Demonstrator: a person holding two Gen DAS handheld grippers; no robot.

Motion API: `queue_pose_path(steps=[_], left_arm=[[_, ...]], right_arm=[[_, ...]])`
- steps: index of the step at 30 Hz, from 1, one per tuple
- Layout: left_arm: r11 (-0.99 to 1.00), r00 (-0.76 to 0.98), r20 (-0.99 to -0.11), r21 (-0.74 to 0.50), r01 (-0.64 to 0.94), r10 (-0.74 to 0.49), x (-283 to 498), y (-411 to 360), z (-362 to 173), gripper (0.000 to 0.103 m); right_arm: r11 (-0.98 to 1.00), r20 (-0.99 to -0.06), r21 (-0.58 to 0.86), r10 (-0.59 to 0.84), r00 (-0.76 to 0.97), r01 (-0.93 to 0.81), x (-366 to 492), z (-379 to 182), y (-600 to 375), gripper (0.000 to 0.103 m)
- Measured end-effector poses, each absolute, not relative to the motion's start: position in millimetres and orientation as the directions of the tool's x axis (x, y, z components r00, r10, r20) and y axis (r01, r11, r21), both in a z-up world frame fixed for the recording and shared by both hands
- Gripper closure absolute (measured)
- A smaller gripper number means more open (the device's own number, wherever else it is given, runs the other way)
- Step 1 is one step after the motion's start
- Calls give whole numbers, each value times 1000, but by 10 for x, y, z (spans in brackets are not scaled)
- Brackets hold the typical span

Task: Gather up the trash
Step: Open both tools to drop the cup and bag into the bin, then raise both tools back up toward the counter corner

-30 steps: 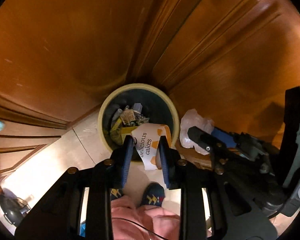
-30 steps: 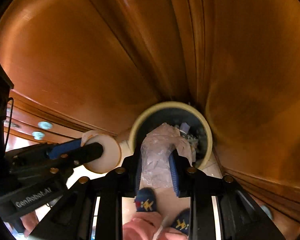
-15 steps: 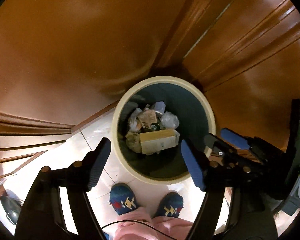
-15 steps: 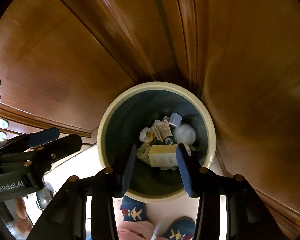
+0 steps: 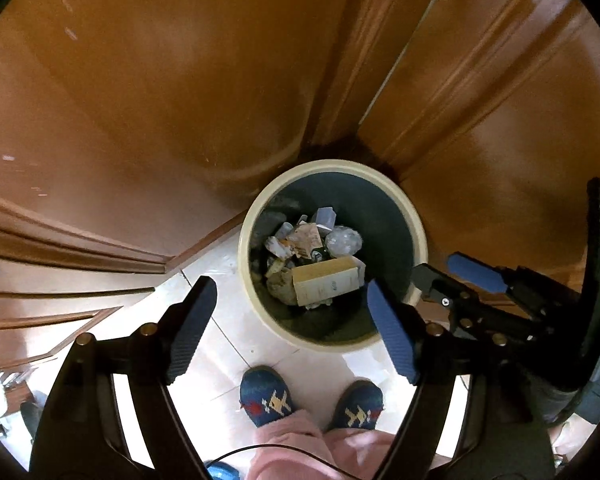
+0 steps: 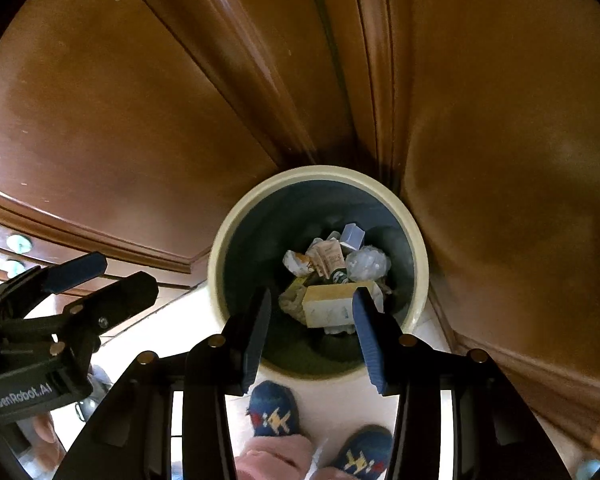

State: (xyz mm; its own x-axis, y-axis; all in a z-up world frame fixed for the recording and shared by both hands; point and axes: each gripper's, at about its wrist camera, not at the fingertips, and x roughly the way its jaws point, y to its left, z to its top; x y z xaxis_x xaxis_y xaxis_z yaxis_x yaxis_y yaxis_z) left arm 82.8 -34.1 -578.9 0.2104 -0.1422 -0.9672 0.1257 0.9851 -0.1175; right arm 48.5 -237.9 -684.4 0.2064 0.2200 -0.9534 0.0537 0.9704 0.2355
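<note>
A round bin with a cream rim (image 5: pixel 244 256) and dark inside stands on the floor in a wooden corner. Inside lie a tan carton (image 5: pixel 326 284), a crumpled clear plastic wad (image 5: pixel 344 240) and several paper scraps. Above the bin's near edge my left gripper (image 5: pixel 290 286) points steeply down, its jaws opening wide with nothing between them. In the right wrist view my right gripper (image 6: pixel 312 296) hangs over the same bin (image 6: pixel 216 264), open and empty, with the carton (image 6: pixel 328 304) and plastic wad (image 6: pixel 368 262) below it. Each gripper also shows beside the other: the right gripper (image 5: pixel 444 270), the left gripper (image 6: pixel 128 276).
Brown wooden cabinet panels (image 5: pixel 180 100) rise behind and on both sides of the bin. Pale floor tiles (image 5: pixel 228 320) run in front of it. The person's blue patterned slippers (image 5: pixel 266 396) and pink trouser legs stand just before the bin.
Both grippers have opened. The cake carton left my left gripper and the clear plastic left my right; both now lie in the bin. Both grippers have sunk towards it.
</note>
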Motion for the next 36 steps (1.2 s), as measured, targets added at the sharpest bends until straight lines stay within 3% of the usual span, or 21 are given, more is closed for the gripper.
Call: queue_pose_path(steps=[19, 31, 36], left_arm=[[978, 312, -936, -111, 179, -163, 287, -337, -3251, 27], [978, 440, -887, -51, 203, -138, -90, -383, -1866, 27], [979, 499, -858, -24, 201, -124, -232, -369, -1450, 27]], right_arm=[[978, -938, 197, 207, 277, -66, 181, -4282, -2248, 60], [969, -895, 206, 244, 373, -139, -1, -2612, -2289, 60], [965, -870, 198, 254, 422, -172, -95, -2103, -2318, 55]])
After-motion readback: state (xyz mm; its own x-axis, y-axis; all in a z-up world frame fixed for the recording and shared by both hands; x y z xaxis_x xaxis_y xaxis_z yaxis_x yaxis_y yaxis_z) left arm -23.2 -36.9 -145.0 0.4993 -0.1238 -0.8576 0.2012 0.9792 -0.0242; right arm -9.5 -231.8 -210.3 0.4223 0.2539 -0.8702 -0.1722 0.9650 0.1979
